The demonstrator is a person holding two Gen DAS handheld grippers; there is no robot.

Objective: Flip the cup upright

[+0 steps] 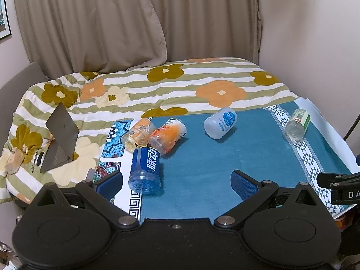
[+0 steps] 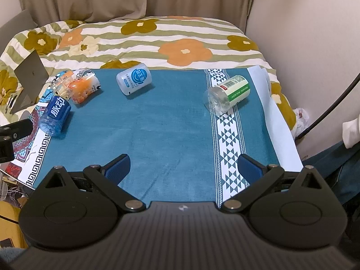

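Five cut-down plastic bottle cups lie on their sides on a teal cloth spread over the worktop (image 2: pixel 168 123), none yet upright. Three cluster at the cloth's left edge: a blue cup (image 1: pixel 145 170) nearest the left gripper (image 1: pixel 177 184), an orange-printed cup (image 1: pixel 167 136) touching it, and a clear yellowish cup (image 1: pixel 137 135) beside that. A white cup with a blue label (image 2: pixel 133 81) lies alone toward the far edge, and a clear cup with a green label (image 2: pixel 228 94) rests on the patterned white stripe, ahead of the right gripper (image 2: pixel 183 168). Both grippers hover low over the near edge, fingers spread wide apart and holding nothing — likely poised so that each can take the cup closest to it. Behind, a floral quilt (image 2: pixel 180 38) covers a bed, with a grey laptop (image 1: pixel 60 139) propped on it.
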